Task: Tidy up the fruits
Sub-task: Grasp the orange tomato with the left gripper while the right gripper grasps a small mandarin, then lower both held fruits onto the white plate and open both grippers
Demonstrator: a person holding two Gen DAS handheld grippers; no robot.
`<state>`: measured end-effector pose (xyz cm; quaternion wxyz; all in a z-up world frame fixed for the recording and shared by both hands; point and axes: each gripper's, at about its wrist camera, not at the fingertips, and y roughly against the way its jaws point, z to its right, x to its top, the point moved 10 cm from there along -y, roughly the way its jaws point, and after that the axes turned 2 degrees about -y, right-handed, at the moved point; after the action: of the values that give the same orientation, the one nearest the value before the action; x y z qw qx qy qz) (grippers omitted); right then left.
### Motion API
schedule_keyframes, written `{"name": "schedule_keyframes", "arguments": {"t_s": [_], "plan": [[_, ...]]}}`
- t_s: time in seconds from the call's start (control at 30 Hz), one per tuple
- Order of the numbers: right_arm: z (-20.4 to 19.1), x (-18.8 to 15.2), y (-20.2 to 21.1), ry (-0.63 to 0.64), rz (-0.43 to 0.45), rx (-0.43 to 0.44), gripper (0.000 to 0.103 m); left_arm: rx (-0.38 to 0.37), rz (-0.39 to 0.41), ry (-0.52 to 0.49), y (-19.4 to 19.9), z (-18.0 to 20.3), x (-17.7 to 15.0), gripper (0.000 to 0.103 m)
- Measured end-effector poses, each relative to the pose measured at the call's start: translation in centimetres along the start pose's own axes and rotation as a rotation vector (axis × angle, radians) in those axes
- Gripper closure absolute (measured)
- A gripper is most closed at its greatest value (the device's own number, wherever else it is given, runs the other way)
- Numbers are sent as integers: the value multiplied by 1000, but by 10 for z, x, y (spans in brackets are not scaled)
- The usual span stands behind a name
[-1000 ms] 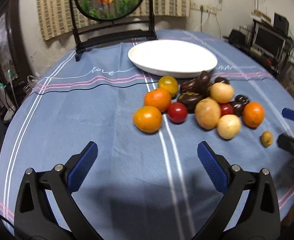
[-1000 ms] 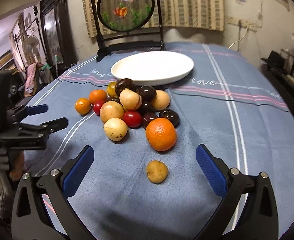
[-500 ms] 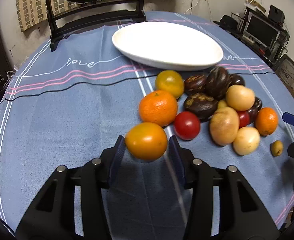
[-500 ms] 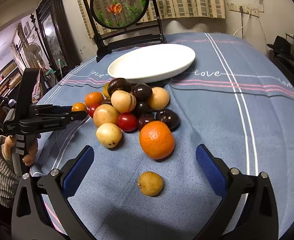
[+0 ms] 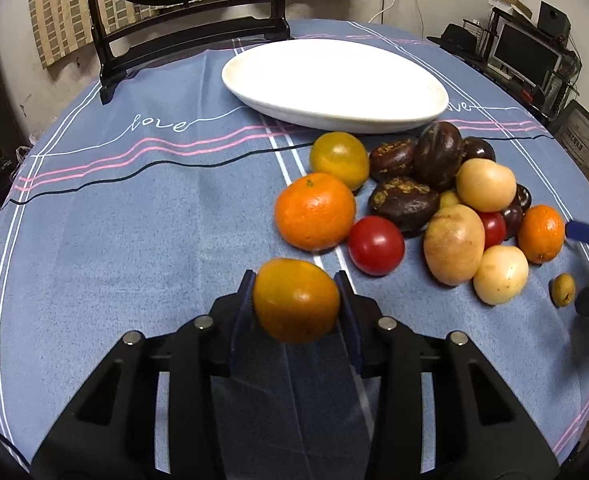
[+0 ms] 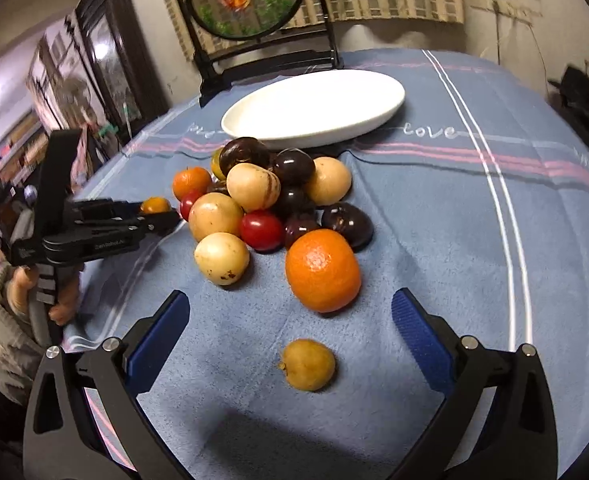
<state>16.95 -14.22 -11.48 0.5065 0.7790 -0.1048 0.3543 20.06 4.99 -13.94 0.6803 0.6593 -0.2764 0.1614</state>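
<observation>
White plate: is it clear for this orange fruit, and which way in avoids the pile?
The white plate looks bare. The left gripper holds the orange fruit. Bare cloth lies left of the mandarin, up to the "love" lettering. Crowded: the fruit pile against the plate's near right rim.

"love" on blue tablecloth [image 5: 154, 184]
</observation>
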Motion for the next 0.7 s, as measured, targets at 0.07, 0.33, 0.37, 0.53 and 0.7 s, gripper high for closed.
{"name": "schedule_keyframes", "arguments": {"t_s": [0.07, 0.33, 0.37, 0.53, 0.7], "plan": [[0, 6, -3, 34, -10, -19, 18, -4, 0, 1, 0, 0, -1, 63], [15, 7, -33, 6, -85, 5, 52, -34, 3, 32, 5, -2, -8, 63], [17, 8, -32, -8, -81, 14, 56, -36, 4, 32, 6, -1, -8, 63], [26, 8, -33, -93, -84, 96, 59, -62, 13, 36, 7, 1, -7, 63], [24, 8, -24, -107, -58, 116, 59, -33, 40, 26, 14, 2, -4, 64]]}}
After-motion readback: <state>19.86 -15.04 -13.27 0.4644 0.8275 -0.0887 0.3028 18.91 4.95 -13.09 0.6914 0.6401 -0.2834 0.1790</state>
